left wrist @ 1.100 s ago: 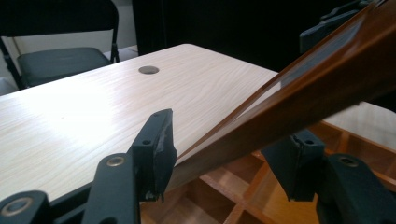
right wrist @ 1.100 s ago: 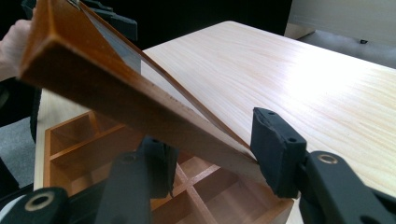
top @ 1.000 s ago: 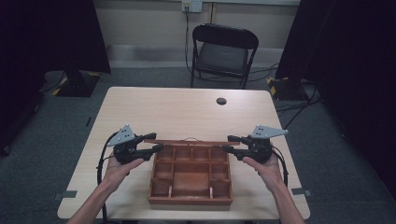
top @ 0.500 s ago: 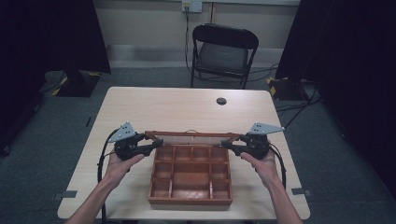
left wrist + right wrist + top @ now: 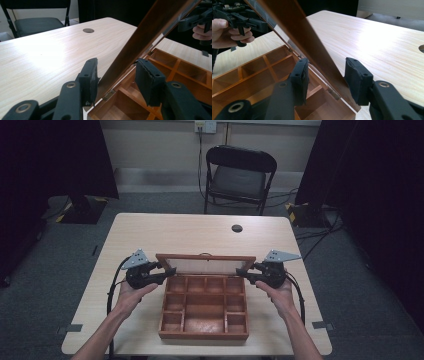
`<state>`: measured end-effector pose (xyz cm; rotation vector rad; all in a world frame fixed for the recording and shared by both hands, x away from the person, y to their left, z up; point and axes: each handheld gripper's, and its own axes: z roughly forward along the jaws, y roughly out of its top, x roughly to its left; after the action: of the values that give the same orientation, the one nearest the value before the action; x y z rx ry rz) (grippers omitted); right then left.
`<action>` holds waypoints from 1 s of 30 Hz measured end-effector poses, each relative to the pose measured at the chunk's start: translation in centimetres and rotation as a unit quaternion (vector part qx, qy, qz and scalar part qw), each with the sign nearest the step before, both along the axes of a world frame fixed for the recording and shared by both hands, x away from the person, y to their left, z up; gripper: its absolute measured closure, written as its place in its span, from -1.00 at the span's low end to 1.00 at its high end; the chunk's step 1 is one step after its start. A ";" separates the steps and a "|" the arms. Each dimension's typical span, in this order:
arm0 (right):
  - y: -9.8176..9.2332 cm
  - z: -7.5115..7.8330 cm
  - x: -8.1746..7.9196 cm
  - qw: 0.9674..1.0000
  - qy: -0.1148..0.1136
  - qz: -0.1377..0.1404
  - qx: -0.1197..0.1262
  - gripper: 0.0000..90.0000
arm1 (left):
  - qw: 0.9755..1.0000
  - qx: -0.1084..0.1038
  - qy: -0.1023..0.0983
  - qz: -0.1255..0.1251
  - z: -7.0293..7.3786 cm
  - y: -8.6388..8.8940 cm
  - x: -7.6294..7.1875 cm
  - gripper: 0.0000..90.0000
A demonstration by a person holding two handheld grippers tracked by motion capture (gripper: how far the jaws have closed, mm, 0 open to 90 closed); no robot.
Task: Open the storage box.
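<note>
Lifting box [image 5: 204,307] lid [image 5: 205,264] w/ both claws: left claw [image 5: 116,76] & right claw [image 5: 325,77] straddle its edges, not clamped; lid approx upright, box open.

A: What surrounds the work area?

B: A pale wooden table [image 5: 165,235] with rounded corners stands on grey carpet [image 5: 75,265]. A small round dark grommet [image 5: 237,228] sits in the tabletop near its far edge.

A: And behind the table?

B: A black folding chair [image 5: 239,177] stands just past the far edge, facing the table. Behind it runs a light wall with a wall socket [image 5: 205,126] and a cable hanging down. Dark curtains [image 5: 50,160] hang at both sides. Black cables [image 5: 320,227] lie on the carpet at the right.
</note>
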<state>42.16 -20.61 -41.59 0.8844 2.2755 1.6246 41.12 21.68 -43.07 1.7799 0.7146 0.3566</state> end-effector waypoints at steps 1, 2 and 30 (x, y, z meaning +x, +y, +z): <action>0.0 0.0 0.1 1.000 0.000 -0.002 0.000 0.24 | 1.000 -0.001 0.001 0.001 -0.1 0.0 0.1 0.19; 0.0 -0.2 0.3 1.000 -0.001 -0.003 0.000 0.25 | 1.000 0.005 0.000 0.002 -0.2 0.0 0.3 0.21; 0.3 -1.6 2.0 1.000 0.010 -0.028 0.001 0.30 | 1.000 0.010 0.012 0.005 -0.8 0.0 2.2 0.33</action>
<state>44.11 -20.33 -43.20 0.9600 2.2424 1.6007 43.32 21.67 -43.88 1.8018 0.7392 0.3514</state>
